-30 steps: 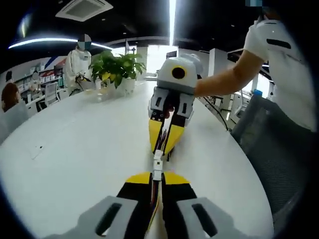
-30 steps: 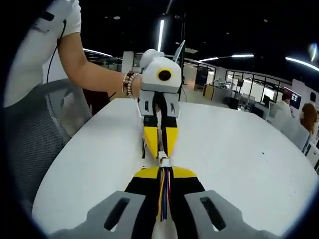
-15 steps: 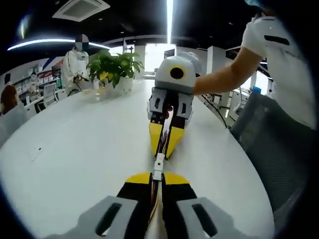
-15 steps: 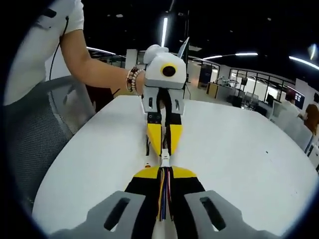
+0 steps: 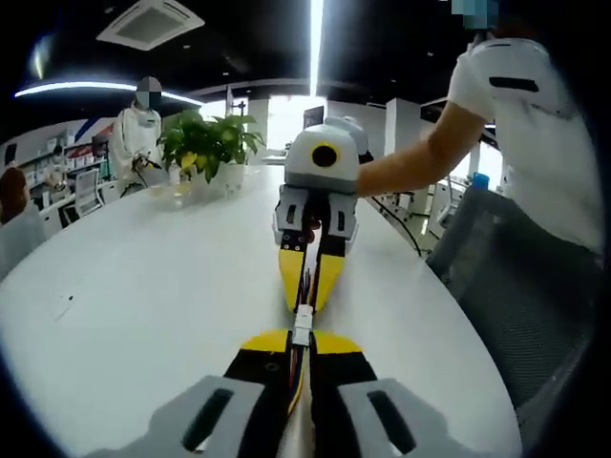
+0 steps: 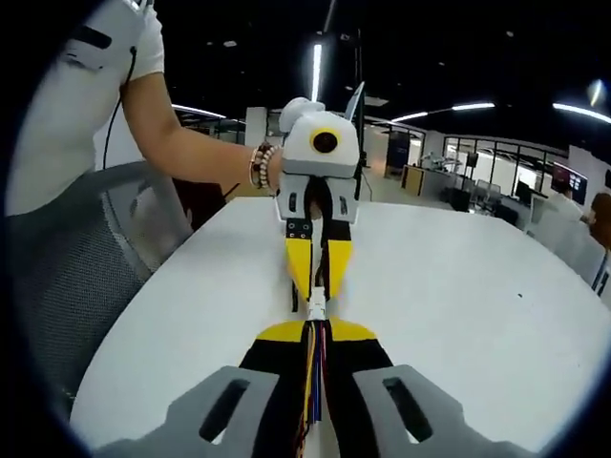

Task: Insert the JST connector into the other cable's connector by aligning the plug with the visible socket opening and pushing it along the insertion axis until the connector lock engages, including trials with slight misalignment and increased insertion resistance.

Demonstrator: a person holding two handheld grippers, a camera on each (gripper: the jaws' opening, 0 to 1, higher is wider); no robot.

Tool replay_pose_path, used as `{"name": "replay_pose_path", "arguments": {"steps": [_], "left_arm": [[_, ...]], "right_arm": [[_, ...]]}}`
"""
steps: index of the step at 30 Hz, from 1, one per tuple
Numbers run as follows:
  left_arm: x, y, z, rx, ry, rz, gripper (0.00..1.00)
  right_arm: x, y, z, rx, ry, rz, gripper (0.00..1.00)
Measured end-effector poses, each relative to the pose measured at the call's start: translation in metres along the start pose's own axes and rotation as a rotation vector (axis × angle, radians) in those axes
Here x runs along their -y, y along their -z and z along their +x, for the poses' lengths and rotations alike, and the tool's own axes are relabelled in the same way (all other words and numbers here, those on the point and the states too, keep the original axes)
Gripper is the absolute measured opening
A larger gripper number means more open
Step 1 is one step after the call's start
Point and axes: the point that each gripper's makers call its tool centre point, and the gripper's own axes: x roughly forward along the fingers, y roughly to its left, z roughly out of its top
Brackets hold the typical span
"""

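Observation:
In the left gripper view my left gripper point(image 5: 302, 336) is shut on a thin bundle of wires that ends in a small white JST connector point(image 5: 303, 322). My right gripper point(image 5: 308, 301) faces it head-on, its yellow jaw tips almost touching mine, shut on the other cable. In the right gripper view my right gripper point(image 6: 317, 327) pinches multicoloured wires point(image 6: 314, 377), and the white connector pair point(image 6: 317, 306) sits between its tips and those of the left gripper point(image 6: 318, 289). The two connector bodies meet in one line. Whether the lock is engaged cannot be told.
Both grippers hover just above a large white round table point(image 5: 143, 286). A potted plant point(image 5: 205, 143) stands at its far side, with a person point(image 5: 134, 129) behind it. A grey mesh chair point(image 5: 506, 277) and the holder's arm point(image 6: 181, 148) flank the table's edge.
The gap between the two pairs of yellow jaw tips has closed. The white connector pieces, apart a second ago, have been pushed together along the shared axis.

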Motion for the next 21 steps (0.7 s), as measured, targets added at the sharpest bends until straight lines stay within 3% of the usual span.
{"name": "replay_pose_path", "arguments": {"steps": [10,21], "left_arm": [[0.0024,-0.0091,-0.0011,0.04,-0.012,-0.008,0.0],[0.0006,-0.0086,0.0047,0.036,-0.014,-0.018,0.0]], "right_arm": [[0.0014,-0.0072,-0.003,0.016,0.014,0.004,0.03],[0.0039,-0.0023,-0.0045,0.002,0.025,0.017,0.03]]}}
